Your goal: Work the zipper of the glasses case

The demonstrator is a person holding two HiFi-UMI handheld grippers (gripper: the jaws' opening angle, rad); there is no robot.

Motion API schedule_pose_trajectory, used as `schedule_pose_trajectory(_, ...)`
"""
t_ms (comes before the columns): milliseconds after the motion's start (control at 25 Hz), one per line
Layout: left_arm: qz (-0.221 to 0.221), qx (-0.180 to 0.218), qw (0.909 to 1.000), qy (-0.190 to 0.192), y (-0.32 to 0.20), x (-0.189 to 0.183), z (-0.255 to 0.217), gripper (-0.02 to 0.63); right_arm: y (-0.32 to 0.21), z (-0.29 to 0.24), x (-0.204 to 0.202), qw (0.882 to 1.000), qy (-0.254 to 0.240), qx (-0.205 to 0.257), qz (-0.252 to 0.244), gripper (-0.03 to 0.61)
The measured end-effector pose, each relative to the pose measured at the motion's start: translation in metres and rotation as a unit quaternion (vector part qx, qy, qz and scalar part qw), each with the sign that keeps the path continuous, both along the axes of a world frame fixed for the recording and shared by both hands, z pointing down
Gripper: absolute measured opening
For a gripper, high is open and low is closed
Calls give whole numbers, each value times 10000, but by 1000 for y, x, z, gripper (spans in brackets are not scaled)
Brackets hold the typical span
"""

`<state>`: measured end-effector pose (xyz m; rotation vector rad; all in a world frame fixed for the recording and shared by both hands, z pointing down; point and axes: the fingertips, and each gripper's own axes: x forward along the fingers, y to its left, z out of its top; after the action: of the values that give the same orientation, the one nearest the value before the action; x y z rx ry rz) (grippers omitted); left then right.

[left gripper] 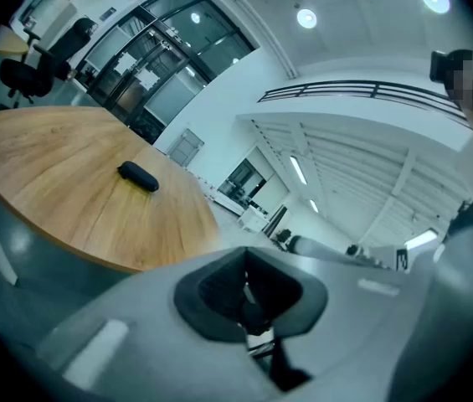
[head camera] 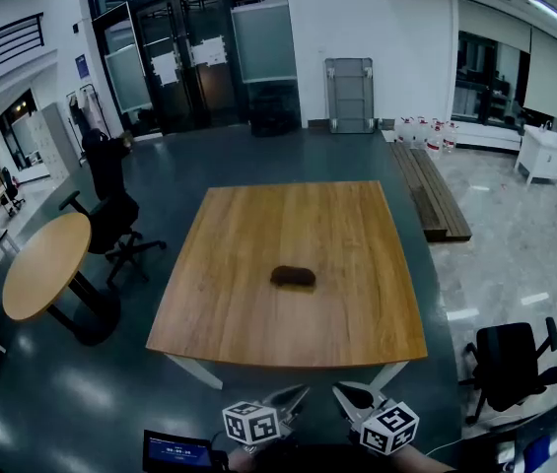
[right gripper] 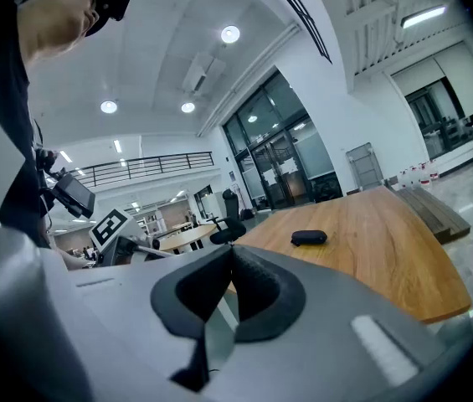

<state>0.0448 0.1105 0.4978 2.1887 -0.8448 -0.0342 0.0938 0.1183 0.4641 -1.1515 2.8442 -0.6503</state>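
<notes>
Lying on wooden table (head camera: 258, 230) — glasses case (head camera: 293, 277).

Open-plan office or lab hall: tall glass doors (head camera: 194, 62), balcony railing (head camera: 2, 47), polished floor (head camera: 288, 156), wooden table (head camera: 298, 225), round table (head camera: 46, 264), swivel chairs (head camera: 510, 363).

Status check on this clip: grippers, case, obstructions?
Left gripper and right gripper shut, empty, off the table. Glasses case untouched mid-table. Nothing in the way.
</notes>
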Motion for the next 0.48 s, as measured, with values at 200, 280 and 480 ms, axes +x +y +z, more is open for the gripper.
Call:
schedule_pose_trajectory(200,61,39,10000,-45,9,8,-3,-1,5,-4,7,9999,-107,99,32,5)
schedule_pose_trajectory(280,113,122,9998,-99,8,8,-8,0,4,-8,7,9998,-156,128,48,5)
schedule_pose_trajectory(480,214,268,9991,-233,12,11,-11,-1,5,-7,3,9998,-163,133,11,5)
